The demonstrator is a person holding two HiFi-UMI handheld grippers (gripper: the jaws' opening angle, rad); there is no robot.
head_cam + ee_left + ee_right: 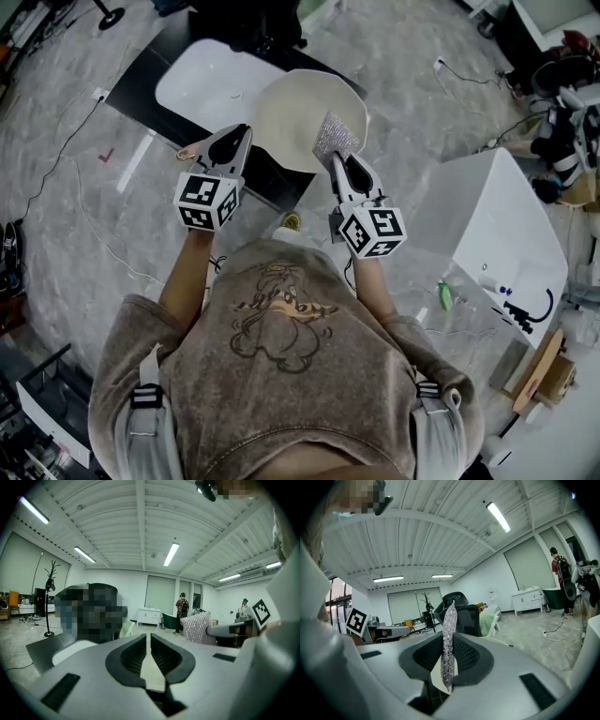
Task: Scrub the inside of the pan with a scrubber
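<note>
In the head view a cream-white pan (305,117) lies at the near edge of a black table (141,89), just ahead of both grippers. My left gripper (246,129) is at the pan's left rim, shut with nothing visible between its jaws (149,637). My right gripper (337,157) is shut on a silvery glittering scrubber (336,139), which stands upright between the pads (448,639) over the pan's right rim. The left gripper view also shows the scrubber (199,627) off to the right, and the pan is hidden there.
A white board (211,84) lies on the table beyond the pan. A white cabinet (497,225) stands to the right, and cables (66,159) run across the floor. A black office chair (461,611) is ahead. Two people (182,611) stand far off.
</note>
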